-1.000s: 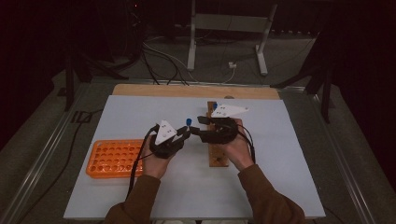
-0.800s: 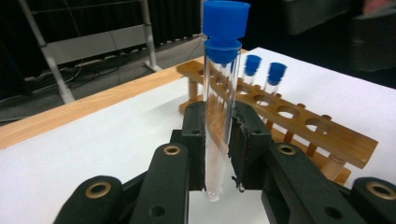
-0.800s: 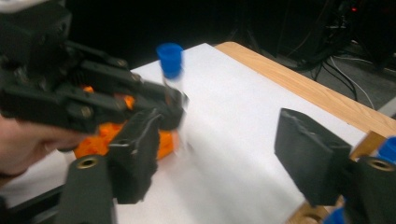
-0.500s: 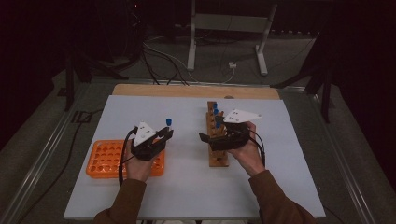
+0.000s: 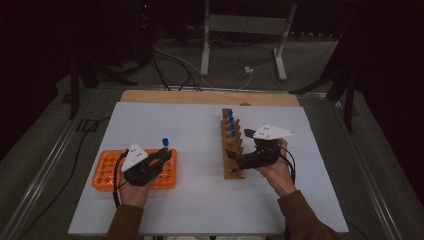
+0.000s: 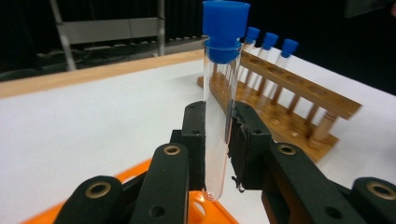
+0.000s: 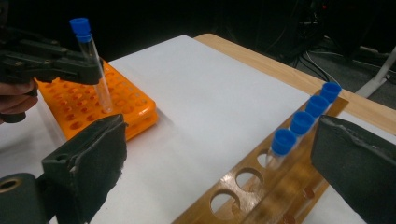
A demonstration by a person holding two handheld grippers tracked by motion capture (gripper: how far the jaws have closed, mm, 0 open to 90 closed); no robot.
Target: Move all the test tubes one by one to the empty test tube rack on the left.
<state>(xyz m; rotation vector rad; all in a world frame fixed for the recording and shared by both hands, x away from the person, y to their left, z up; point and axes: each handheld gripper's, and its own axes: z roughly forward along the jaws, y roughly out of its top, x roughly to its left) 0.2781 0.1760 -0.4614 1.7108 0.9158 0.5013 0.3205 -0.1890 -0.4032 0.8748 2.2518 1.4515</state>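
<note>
While the left gripper clamps a tube, the right one stands spread over the wooden rack.

left gripper: jaws pinched on the clear test tube, pads pressing its lower half from both sides; tube upright, blue cap on top, rounded bottom poking out just below the pads.

tube location: over the right end of the orange rack, at the near-left of the white table sheet; in the right gripper view its bottom hangs just above the orange holes, not seated as far as I can tell.

right gripper: jaws spread wide and have just been opening; nothing between them. Right gripper view shows bare sheet and the rack between the pads.

wooden rack: lies lengthwise away from the person, right of centre; right gripper's tips just beside its near end.

rack contents: four blue-capped tubes in the far holes, near holes empty.

racks: well apart, bare white sheet between them.

hands: left hand by the orange rack, right hand just right of the wooden rack.
</note>
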